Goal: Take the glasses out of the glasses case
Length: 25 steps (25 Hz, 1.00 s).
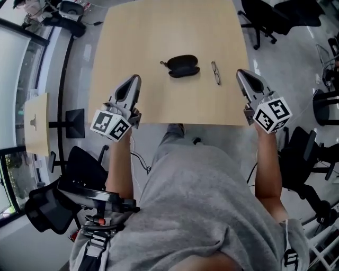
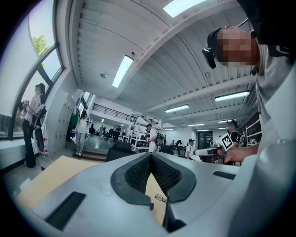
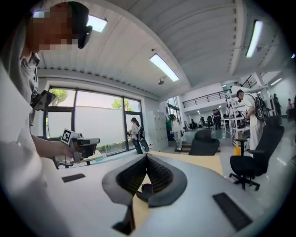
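A black glasses case (image 1: 184, 65) lies in the middle of the light wooden table (image 1: 137, 37), with a small pull sticking out at its left end. The glasses (image 1: 216, 72) lie folded on the table just right of the case. My left gripper (image 1: 136, 78) hangs above the table's near left edge, shut and empty, well left of the case. Near the right edge is my right gripper (image 1: 239, 72), also shut and empty, just right of the glasses. In the left gripper view the jaws (image 2: 150, 156) meet, with the glasses (image 2: 160, 198) below them. Under the meeting jaws (image 3: 147, 158) of the right gripper view is the case (image 3: 144, 189).
Black office chairs (image 1: 265, 16) stand to the table's right and another (image 1: 79, 174) at the lower left. A small pale side table (image 1: 36, 123) stands by the window at the left. Several people stand in the hall beyond the table.
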Each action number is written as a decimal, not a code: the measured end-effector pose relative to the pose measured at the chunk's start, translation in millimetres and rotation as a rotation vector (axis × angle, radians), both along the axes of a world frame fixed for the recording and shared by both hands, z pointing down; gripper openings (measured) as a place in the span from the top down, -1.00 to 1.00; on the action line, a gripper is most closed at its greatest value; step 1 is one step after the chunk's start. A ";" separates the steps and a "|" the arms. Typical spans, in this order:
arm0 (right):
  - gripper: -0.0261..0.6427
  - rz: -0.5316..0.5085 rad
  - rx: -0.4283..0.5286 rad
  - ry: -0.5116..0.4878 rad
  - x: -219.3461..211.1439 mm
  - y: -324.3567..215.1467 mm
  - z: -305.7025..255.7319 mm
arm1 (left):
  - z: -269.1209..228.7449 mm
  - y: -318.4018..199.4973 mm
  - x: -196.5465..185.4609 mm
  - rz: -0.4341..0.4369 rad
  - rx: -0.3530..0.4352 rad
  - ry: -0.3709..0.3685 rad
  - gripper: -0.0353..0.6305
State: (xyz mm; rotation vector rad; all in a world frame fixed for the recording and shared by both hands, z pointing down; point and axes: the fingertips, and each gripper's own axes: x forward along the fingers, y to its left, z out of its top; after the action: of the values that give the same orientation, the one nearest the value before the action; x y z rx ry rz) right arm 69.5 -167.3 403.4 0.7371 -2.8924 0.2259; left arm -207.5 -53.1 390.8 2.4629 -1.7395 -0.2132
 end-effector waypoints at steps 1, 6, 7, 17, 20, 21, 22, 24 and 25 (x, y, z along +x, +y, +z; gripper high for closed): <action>0.90 -0.025 0.031 -0.012 -3.2 11.4 -14.7 | -7.4 5.9 1.1 -0.003 0.008 -0.021 0.88; 0.90 -0.116 0.137 -0.055 -15.0 72.0 -74.6 | -51.6 39.5 13.5 0.008 0.059 -0.135 0.88; 0.90 -0.124 0.149 -0.061 -17.1 85.4 -84.0 | -60.1 48.3 15.4 0.014 0.070 -0.162 0.88; 0.90 -0.118 0.266 -0.017 -60.3 193.1 -121.6 | -90.5 159.1 -17.8 0.026 0.156 -0.218 0.88; 0.90 -0.092 0.261 -0.010 -64.6 219.3 -118.8 | -76.2 195.6 -27.6 0.017 0.149 -0.196 0.88; 0.90 -0.076 0.259 -0.007 -66.6 229.5 -118.6 | -70.8 207.2 -32.3 0.021 0.144 -0.183 0.88; 0.90 -0.059 0.258 -0.007 -70.3 242.1 -119.2 | -66.4 220.0 -38.7 0.028 0.139 -0.170 0.88; 0.90 -0.041 0.261 -0.013 -83.9 273.3 -123.2 | -62.5 252.9 -55.3 0.034 0.133 -0.155 0.88; 0.90 -0.040 0.264 -0.017 -92.0 289.0 -126.5 | -63.1 271.2 -63.7 0.033 0.129 -0.155 0.88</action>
State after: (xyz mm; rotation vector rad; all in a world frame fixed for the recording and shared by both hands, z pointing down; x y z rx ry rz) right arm -22.5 121.7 276.9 0.7175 -2.9834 -0.1589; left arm -271.2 218.2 327.7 2.6624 -1.7954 -0.1391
